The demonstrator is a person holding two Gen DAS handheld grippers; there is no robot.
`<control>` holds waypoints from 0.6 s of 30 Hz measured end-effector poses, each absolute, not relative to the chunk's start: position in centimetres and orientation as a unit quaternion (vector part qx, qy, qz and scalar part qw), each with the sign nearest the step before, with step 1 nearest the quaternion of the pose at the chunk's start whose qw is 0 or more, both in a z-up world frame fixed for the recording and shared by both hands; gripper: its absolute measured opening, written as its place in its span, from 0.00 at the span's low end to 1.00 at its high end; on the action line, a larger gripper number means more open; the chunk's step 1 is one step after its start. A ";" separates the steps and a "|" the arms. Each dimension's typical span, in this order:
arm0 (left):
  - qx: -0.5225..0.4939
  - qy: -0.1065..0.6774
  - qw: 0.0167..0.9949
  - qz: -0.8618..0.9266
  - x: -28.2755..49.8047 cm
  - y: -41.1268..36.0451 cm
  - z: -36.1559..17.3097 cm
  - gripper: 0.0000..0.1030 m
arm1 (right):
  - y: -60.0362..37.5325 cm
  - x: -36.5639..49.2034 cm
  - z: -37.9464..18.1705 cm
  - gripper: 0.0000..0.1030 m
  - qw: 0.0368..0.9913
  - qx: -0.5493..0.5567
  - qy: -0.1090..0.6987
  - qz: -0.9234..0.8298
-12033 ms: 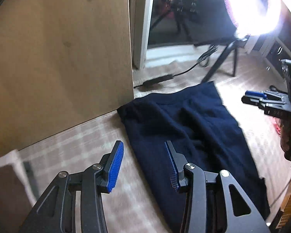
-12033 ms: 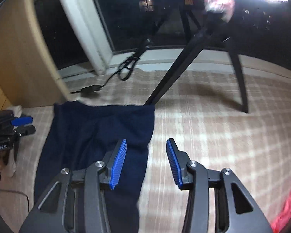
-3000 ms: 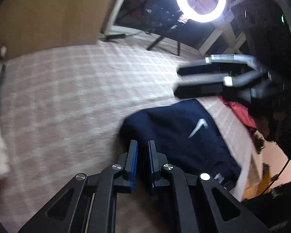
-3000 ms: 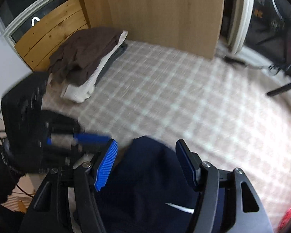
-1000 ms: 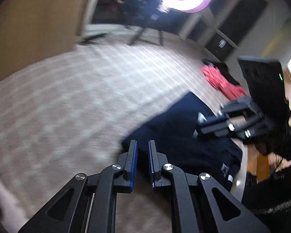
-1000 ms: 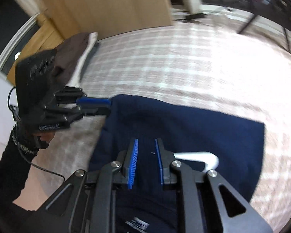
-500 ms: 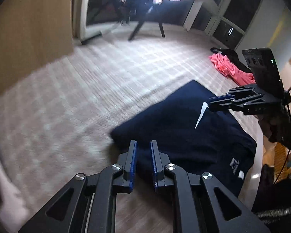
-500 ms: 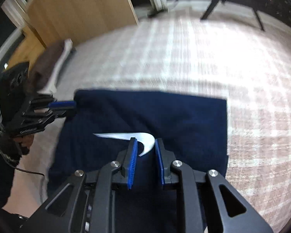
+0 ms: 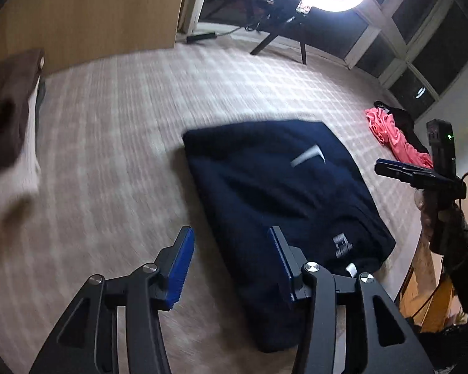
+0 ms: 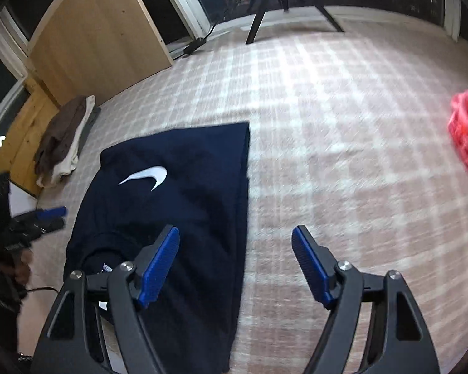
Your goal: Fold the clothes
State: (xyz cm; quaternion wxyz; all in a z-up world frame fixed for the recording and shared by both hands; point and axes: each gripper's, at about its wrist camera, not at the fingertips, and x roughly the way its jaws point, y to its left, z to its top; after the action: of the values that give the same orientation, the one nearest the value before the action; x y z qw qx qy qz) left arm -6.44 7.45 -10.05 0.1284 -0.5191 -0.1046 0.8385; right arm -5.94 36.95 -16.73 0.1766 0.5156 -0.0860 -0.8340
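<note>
left tool (image 9: 231,260) spread, empty, just above the near left edge of the navy garment (image 9: 274,193). right tool (image 10: 235,265) spread, empty, over its right edge. garment lies folded flat on the checked bed cover (image 10: 343,118), long axis running away from both tools. no containers seen.

Our left gripper (image 9: 231,261) and right gripper (image 10: 235,265) have black skeletal frames, silver screws and ribbed blue fingers (image 10: 159,265); our sleeves (image 9: 458,246) are dark.
</note>
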 end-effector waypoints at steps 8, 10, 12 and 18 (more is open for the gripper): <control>-0.526 -0.137 0.083 0.835 -6.3 9.5 -13.2 0.45 | 35.0 -4.5 -18.3 0.71 0.169 0.519 -0.030 -0.837; -0.530 -0.133 0.084 0.833 -6.2 10.0 -13.7 0.45 | 34.4 -4.1 -18.6 0.67 0.166 0.520 -0.017 -0.838; -0.531 -0.124 0.084 0.834 -6.1 10.5 -14.1 0.45 | 34.0 -3.6 -18.5 0.61 0.166 0.516 -0.003 -0.840; -0.542 -0.103 0.087 0.829 -6.9 11.5 -14.1 0.45 | 33.5 -3.2 -18.5 0.43 0.201 0.514 0.011 -0.834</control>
State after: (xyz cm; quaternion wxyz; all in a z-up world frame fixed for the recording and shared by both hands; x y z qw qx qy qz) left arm -6.90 11.52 -14.13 0.0868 -0.5424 -0.1029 0.8293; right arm -3.21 33.49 -18.50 0.2014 0.5139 0.0110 -0.8338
